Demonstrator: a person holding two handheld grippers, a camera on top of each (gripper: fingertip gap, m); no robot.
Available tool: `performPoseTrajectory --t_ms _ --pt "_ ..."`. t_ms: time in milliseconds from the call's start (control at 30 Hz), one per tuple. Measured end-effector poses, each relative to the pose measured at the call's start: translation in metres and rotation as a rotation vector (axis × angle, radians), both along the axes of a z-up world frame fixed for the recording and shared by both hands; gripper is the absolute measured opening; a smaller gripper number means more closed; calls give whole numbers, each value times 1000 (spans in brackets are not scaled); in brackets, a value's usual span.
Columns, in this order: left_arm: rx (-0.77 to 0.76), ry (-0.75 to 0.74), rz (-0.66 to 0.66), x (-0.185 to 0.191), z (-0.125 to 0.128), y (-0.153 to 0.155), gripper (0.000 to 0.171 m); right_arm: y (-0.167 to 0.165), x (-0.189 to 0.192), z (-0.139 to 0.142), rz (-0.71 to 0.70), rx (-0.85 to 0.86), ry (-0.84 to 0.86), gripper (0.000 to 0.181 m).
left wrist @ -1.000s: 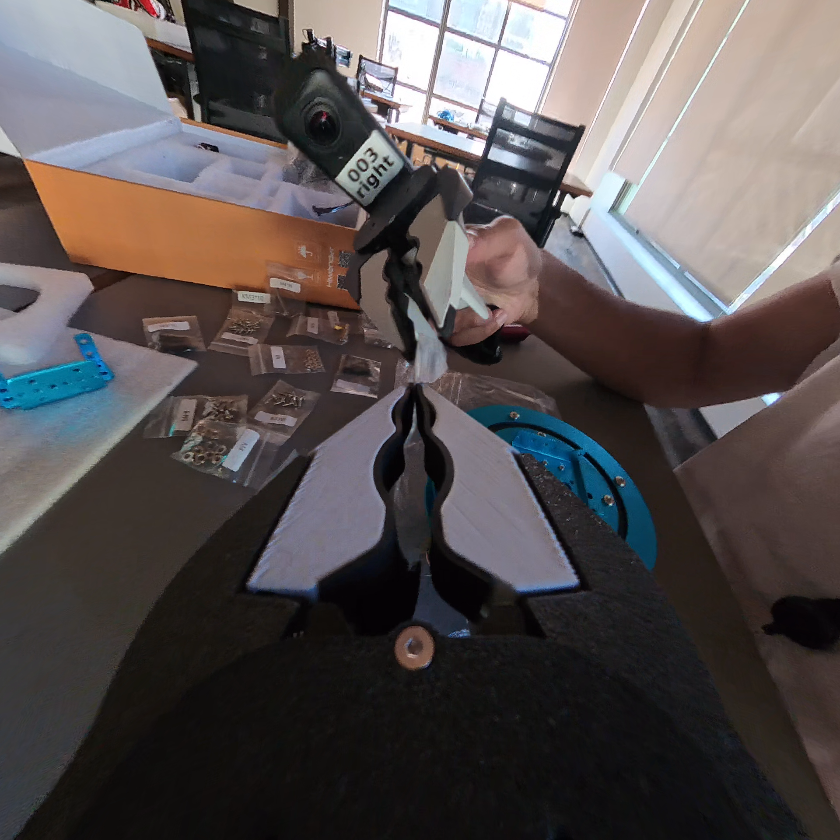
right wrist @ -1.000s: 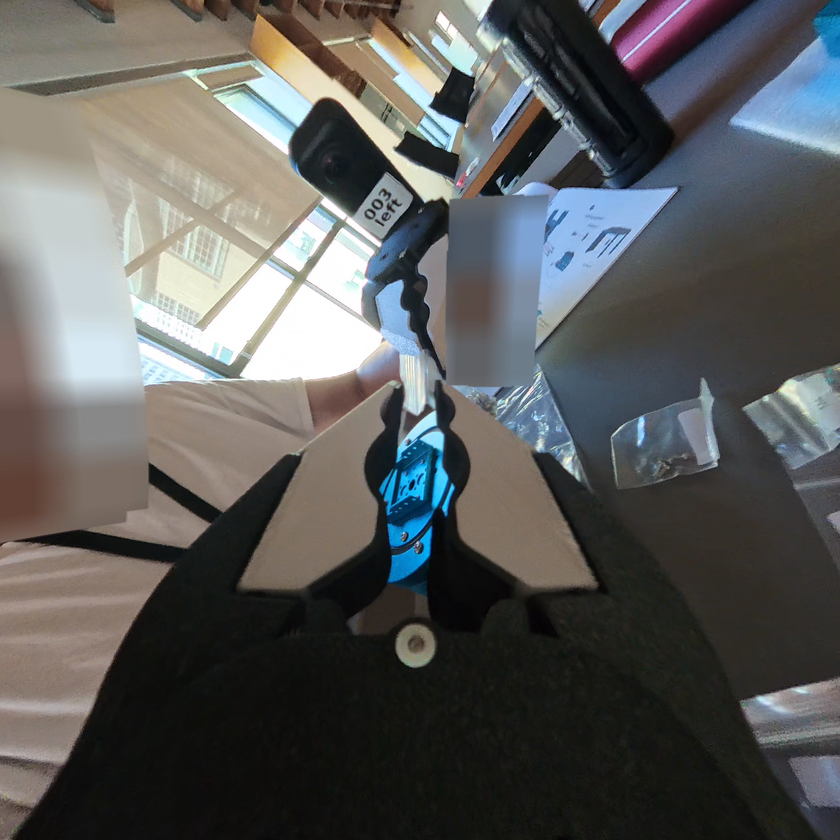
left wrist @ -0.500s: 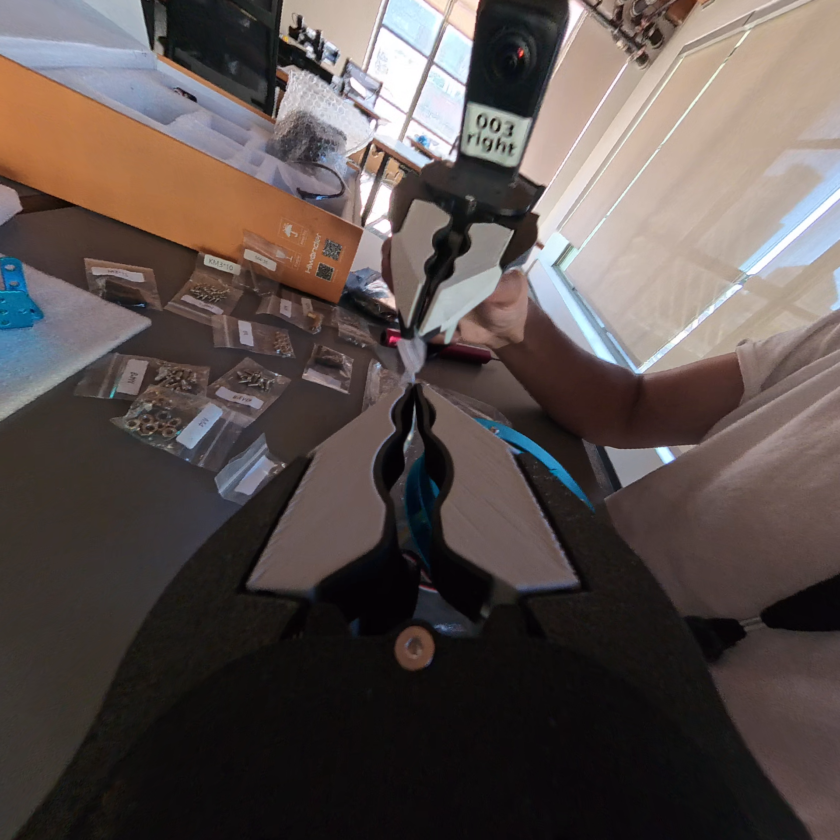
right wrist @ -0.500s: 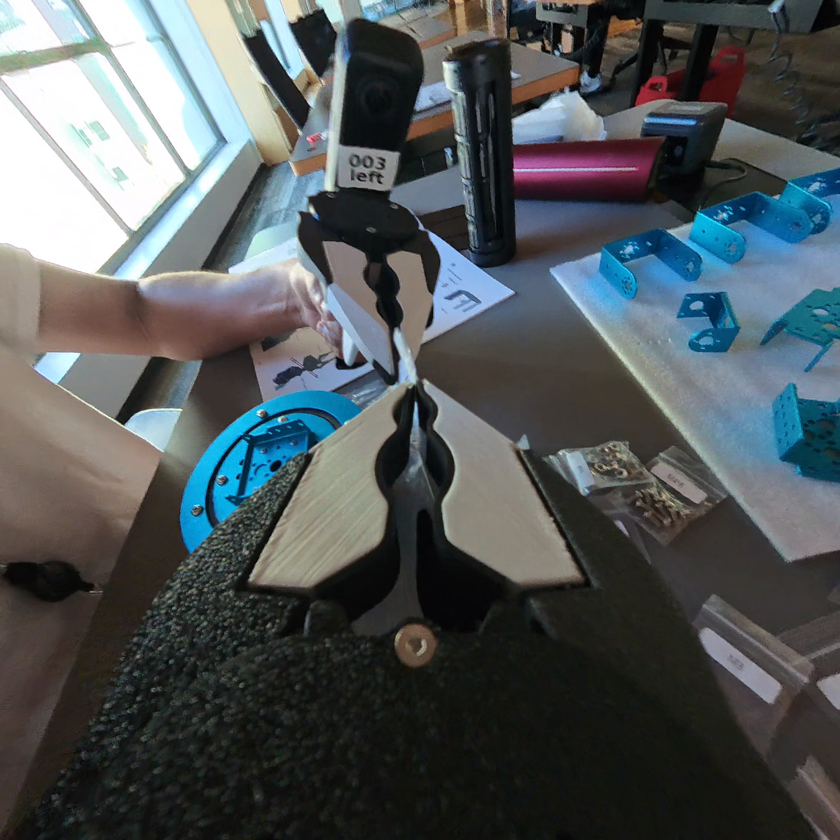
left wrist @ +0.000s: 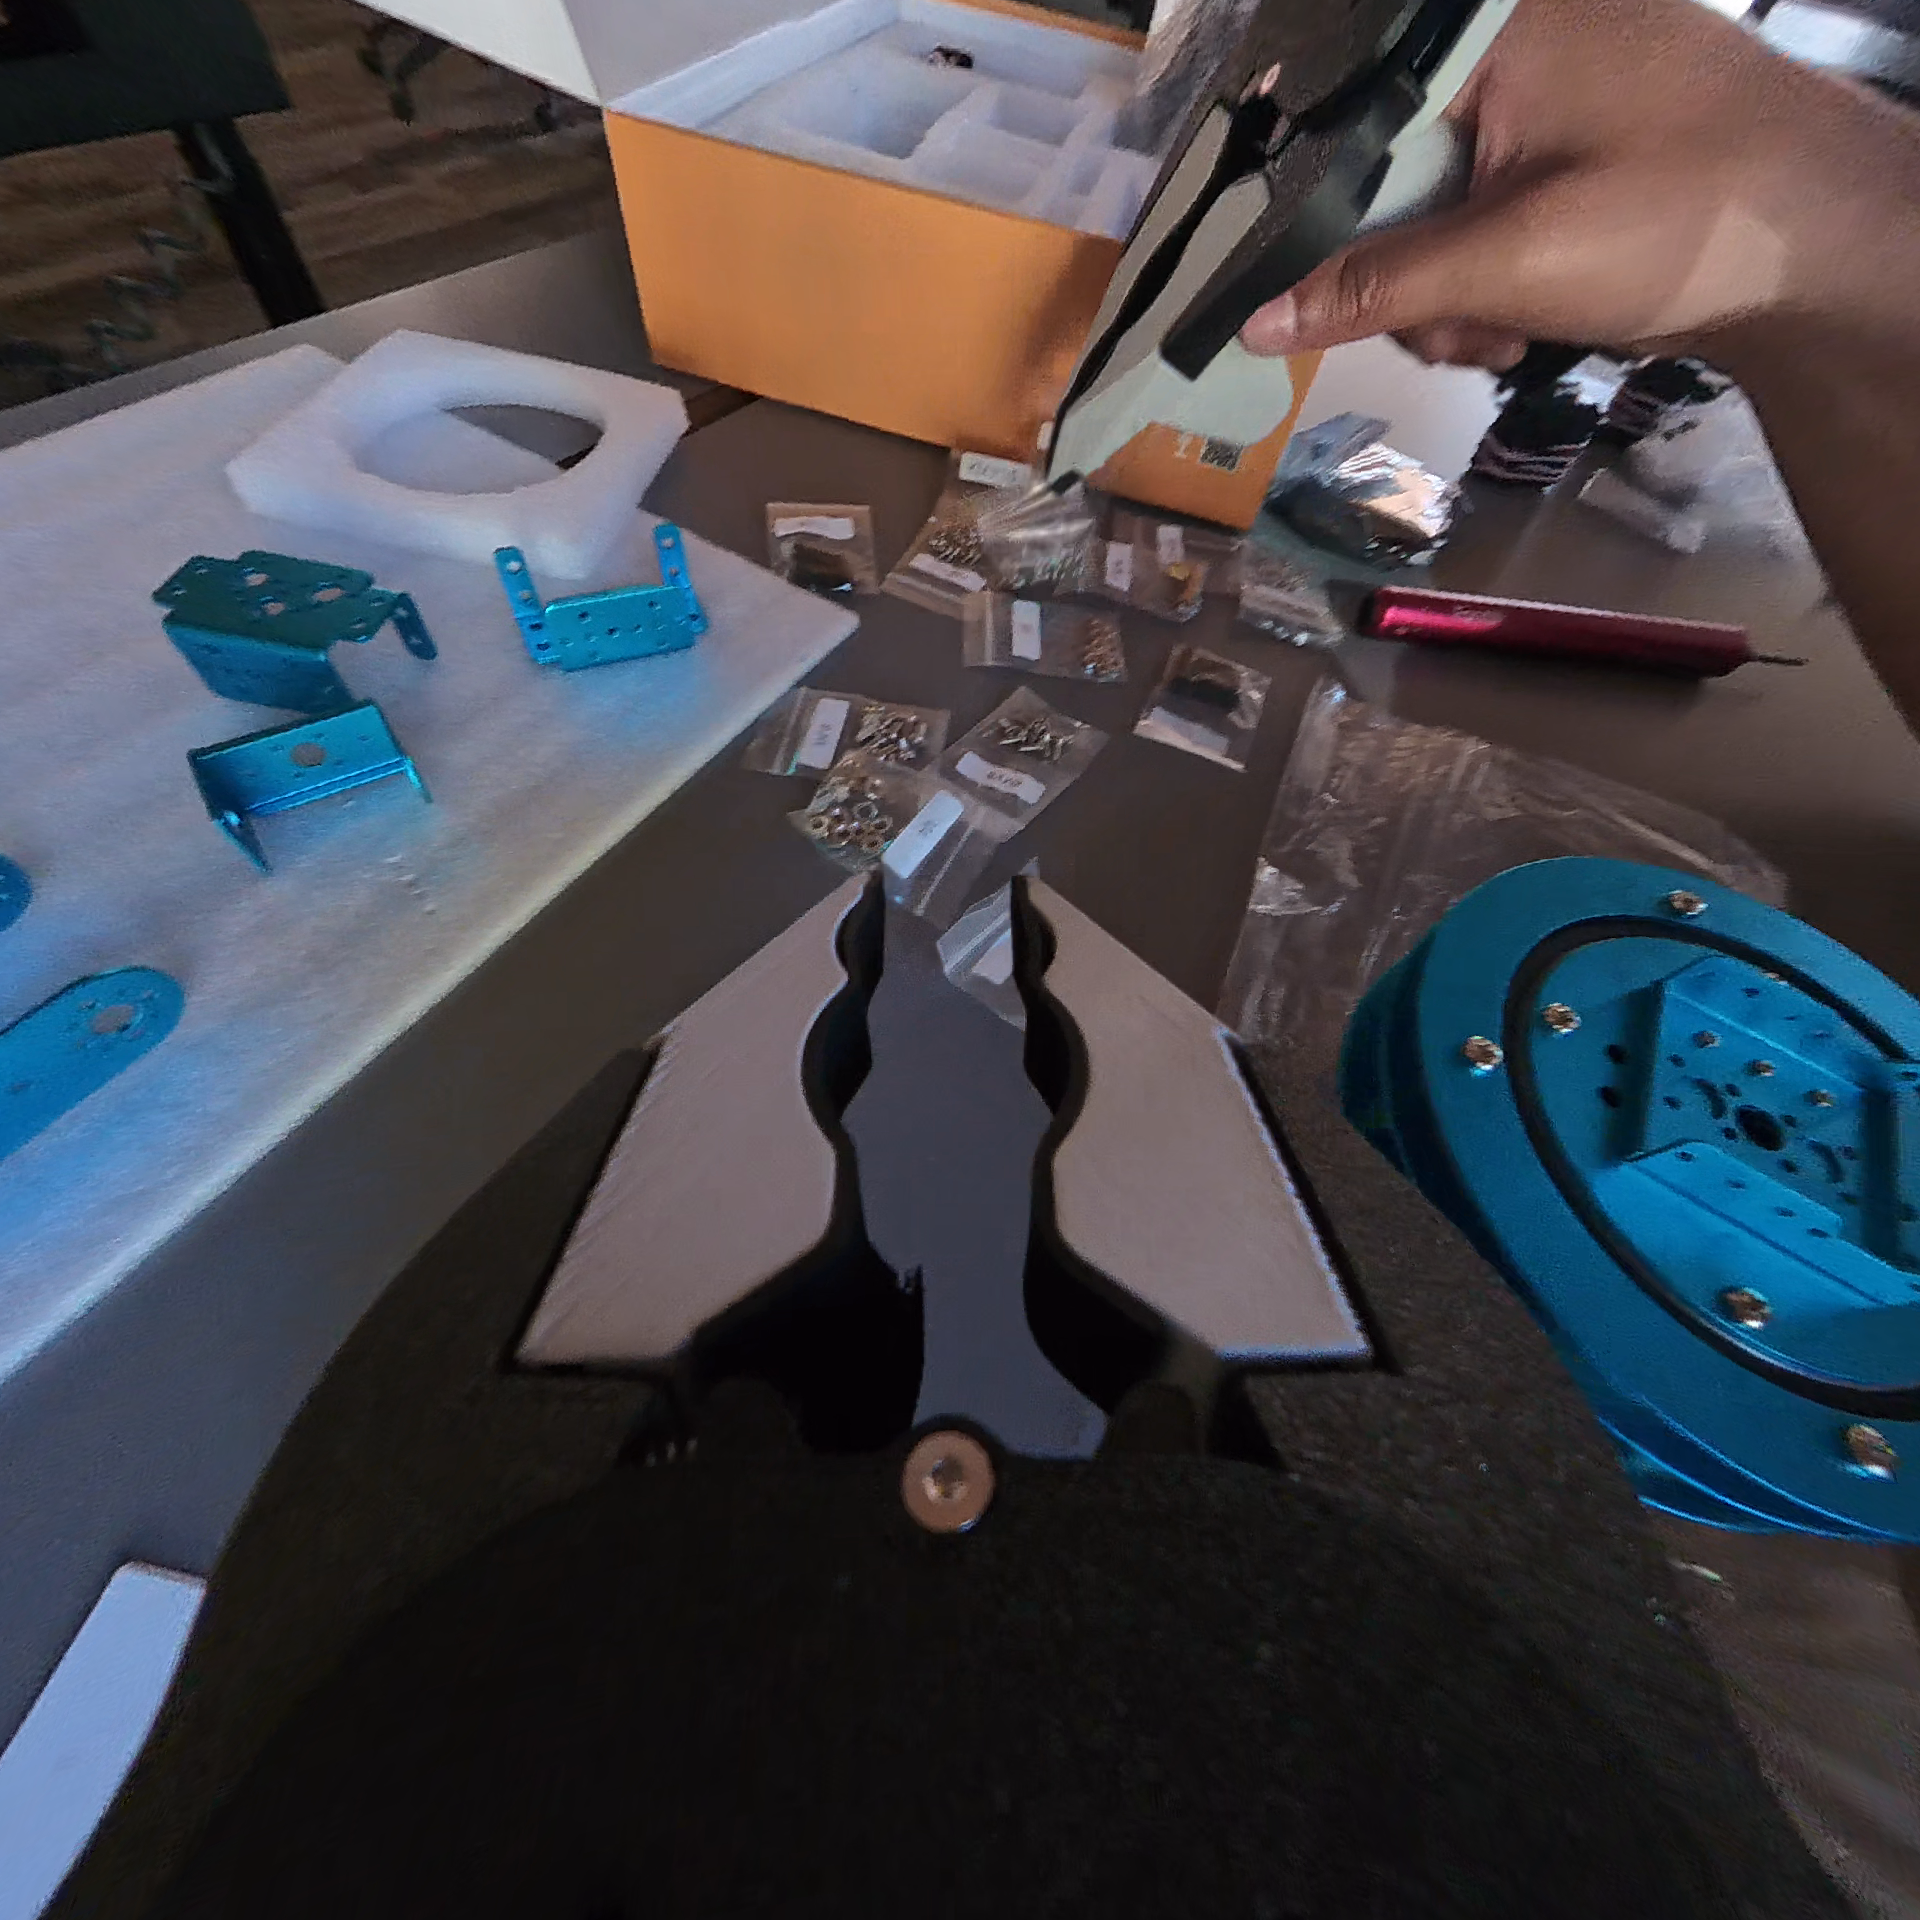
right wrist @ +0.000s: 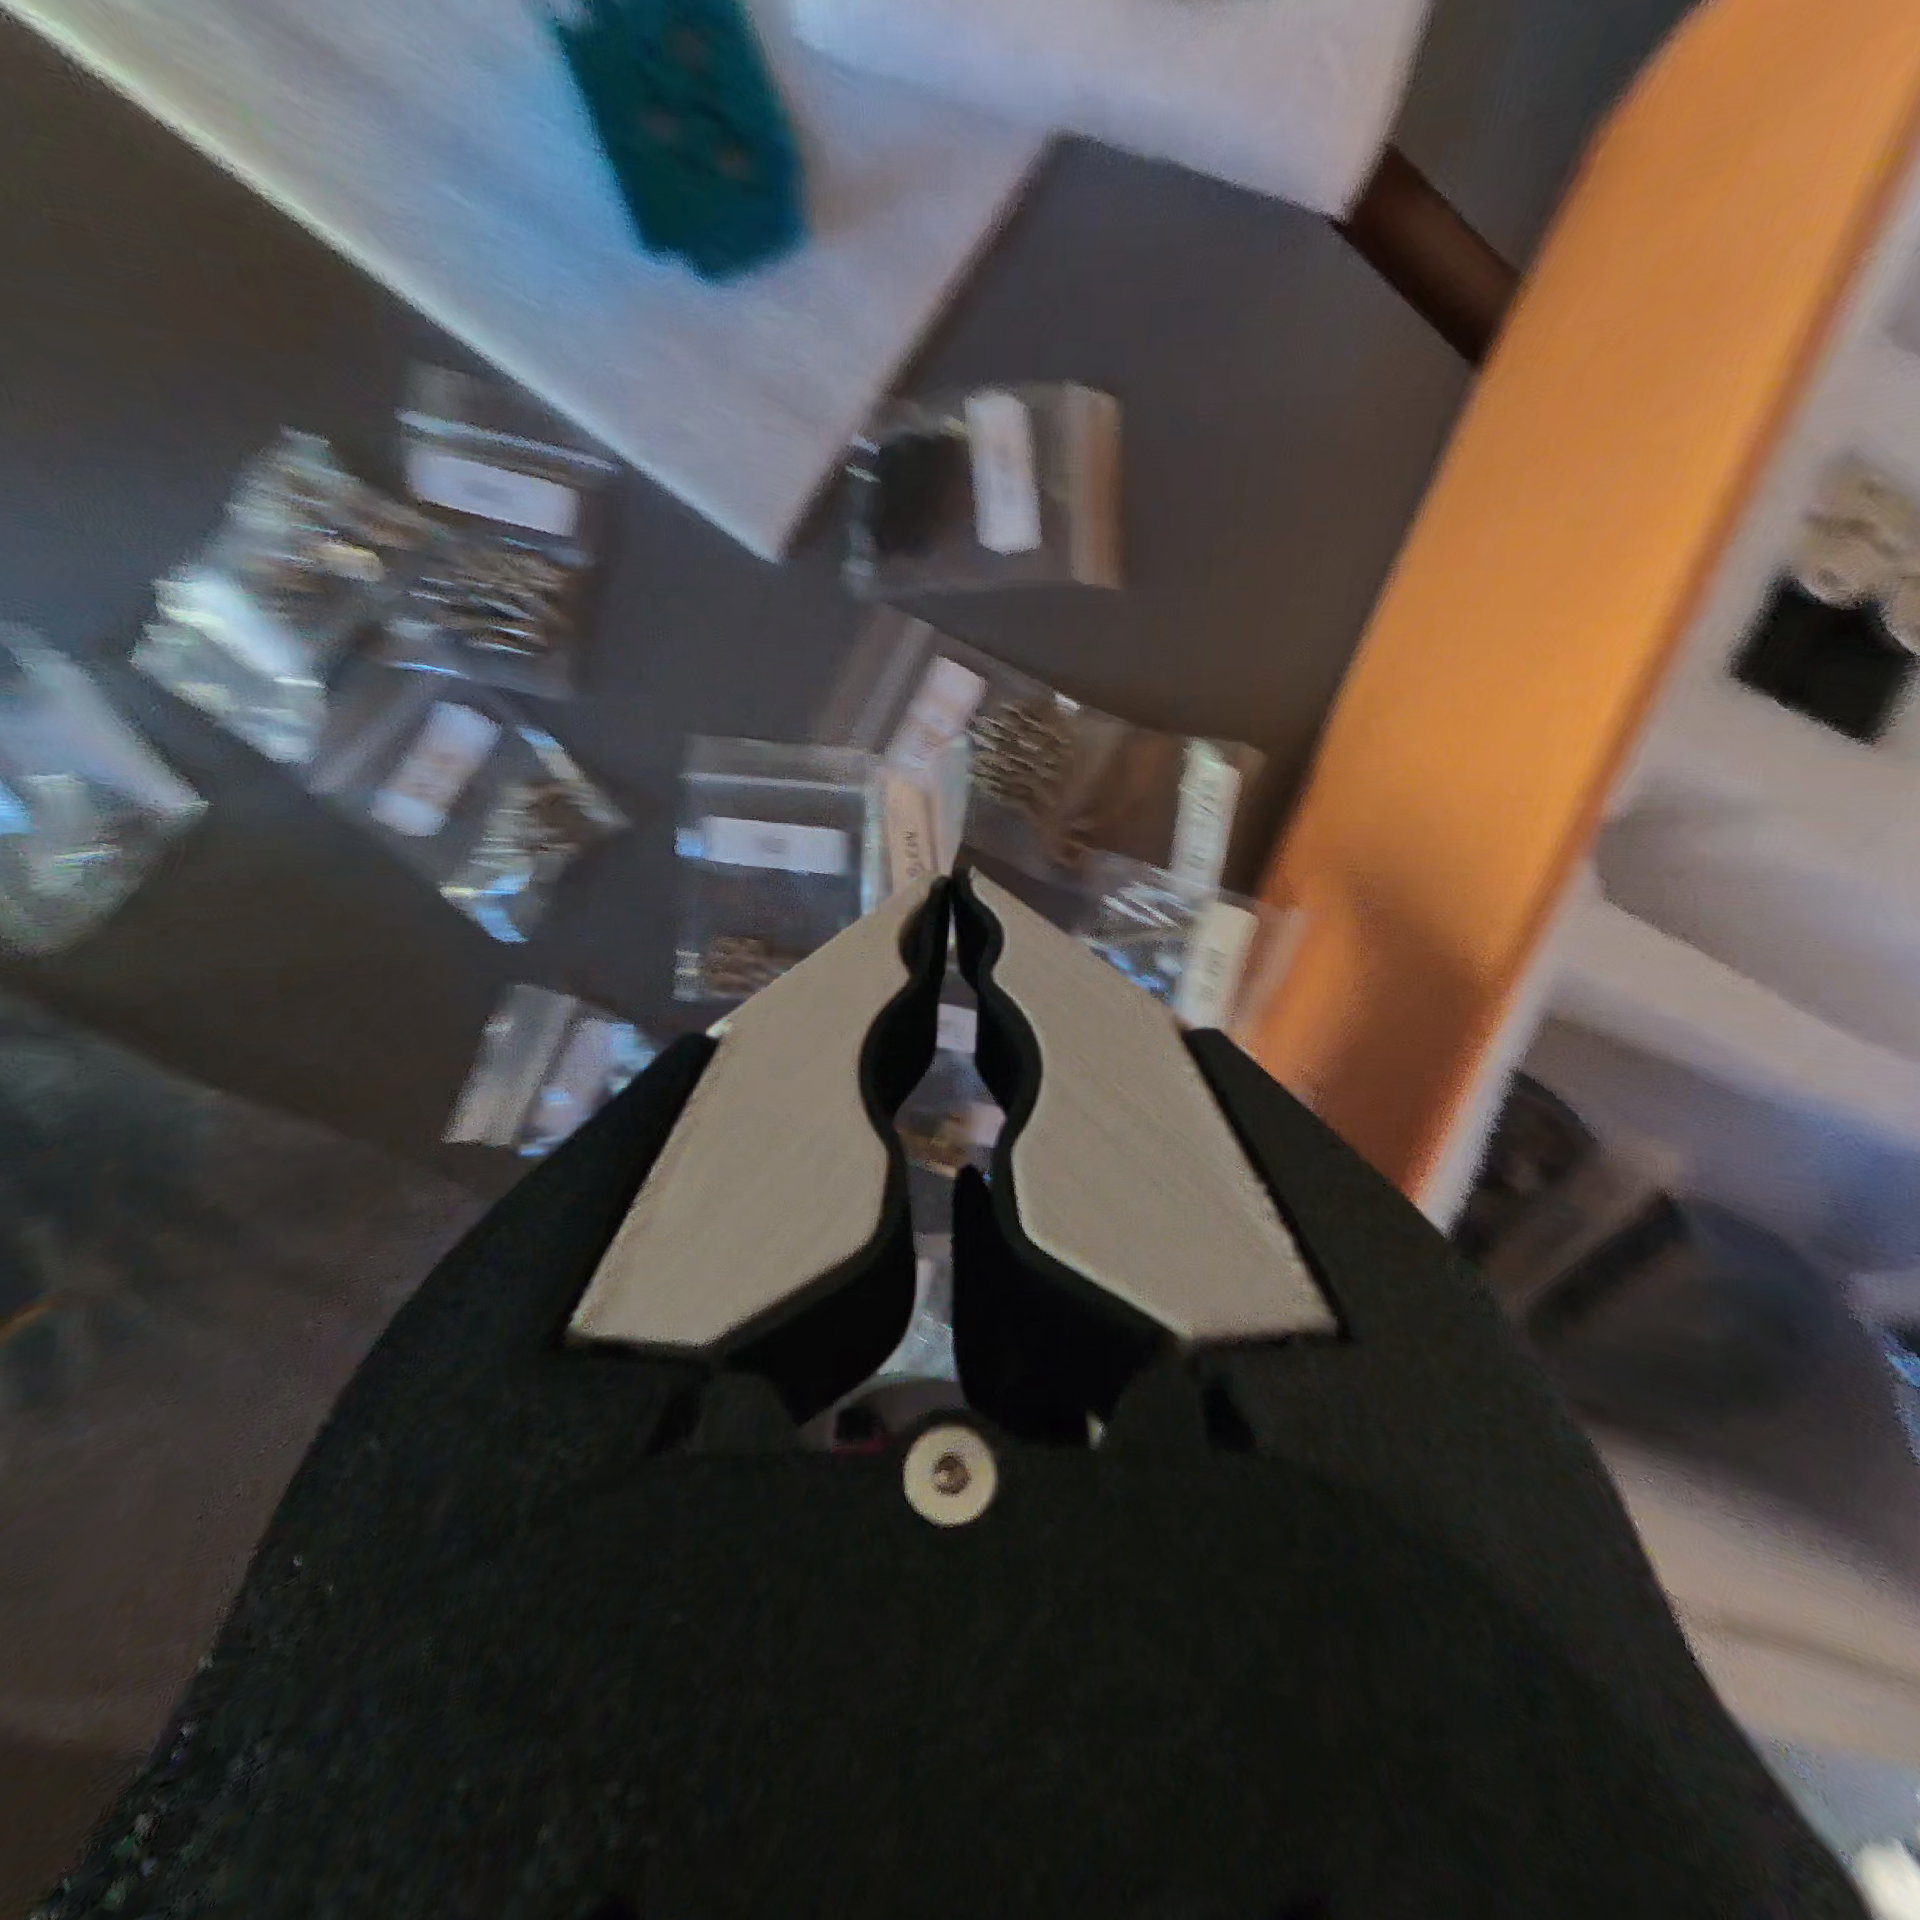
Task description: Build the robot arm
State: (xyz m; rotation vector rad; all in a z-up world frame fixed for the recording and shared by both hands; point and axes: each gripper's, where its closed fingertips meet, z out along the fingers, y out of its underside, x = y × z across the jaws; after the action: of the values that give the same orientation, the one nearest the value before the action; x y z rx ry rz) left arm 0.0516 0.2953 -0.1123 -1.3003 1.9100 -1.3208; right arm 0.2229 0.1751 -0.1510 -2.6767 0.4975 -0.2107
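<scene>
- Evidently the right gripper (left wrist: 1060, 480) is clamped on a small clear bag (left wrist: 1023, 532), lifted just before the orange box (left wrist: 831, 260).
- It looks light, limp and slippery, so its edge seems the best hold.
- The left gripper (left wrist: 948, 896) has its jaws apart and empty.

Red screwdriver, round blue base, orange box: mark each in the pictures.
red screwdriver (left wrist: 1538, 634), left wrist view, middle of its handle.
round blue base (left wrist: 1455, 1195), left wrist view, left side of its outer ring.
orange box (left wrist: 831, 249), left wrist view, bare front wall.

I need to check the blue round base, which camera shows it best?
The left wrist view: the blue round base sits sharp at the right, beside the open left gripper. The right wrist view, blurred, doesn't show it.
</scene>
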Motion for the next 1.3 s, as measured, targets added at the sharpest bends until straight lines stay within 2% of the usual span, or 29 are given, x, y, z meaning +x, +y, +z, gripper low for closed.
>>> performPoseTrajectory --t_ms 67,167,233,333,400,533,600,667,767,867,933,1000,1067,1167,1233,1300 --pt "10 22 12 1 -6 2 24 -12 17 -7 -58 -92 -69 0" --pt "30 33 15 2 -11 2 24 6 10 1 -9 -14 -98 20" --pt "58 35 17 2 -13 3 23 35 -28 11 152 122 -10 33" --pt "90 41 18 2 -17 4 24 69 -105 26 383 335 307 38" --pt "103 43 22 2 -19 4 24 75 -134 17 495 334 415 41" --pt "114 46 16 1 -21 3 24 83 -140 -23 584 233 280 27" --pt "116 48 16 1 -21 3 24 88 -146 -31 589 229 285 19" --pt "116 53 18 1 -22 4 24 92 -146 -32 579 242 286 0" --pt "119 51 23 1 -21 5 24 81 -123 -25 486 188 263 4" --pt "114 44 28 1 -18 7 23 61 -58 14 343 138 -71 0" --pt "106 39 30 1 -16 7 24 55 -36 45 334 145 -298 0" --pt "105 41 28 1 -17 6 24 52 -36 41 361 66 -396 0" --pt "109 46 29 2 -19 6 24 59 -62 9 413 21 -286 0" --pt "113 53 28 1 -21 6 24 63 -99 -23 415 31 26 0" --pt "119 48 30 2 -20 6 24 68 -106 -15 386 107 120 0" --pt "113 43 28 1 -18 6 24 68 -89 4 341 148 34 0"
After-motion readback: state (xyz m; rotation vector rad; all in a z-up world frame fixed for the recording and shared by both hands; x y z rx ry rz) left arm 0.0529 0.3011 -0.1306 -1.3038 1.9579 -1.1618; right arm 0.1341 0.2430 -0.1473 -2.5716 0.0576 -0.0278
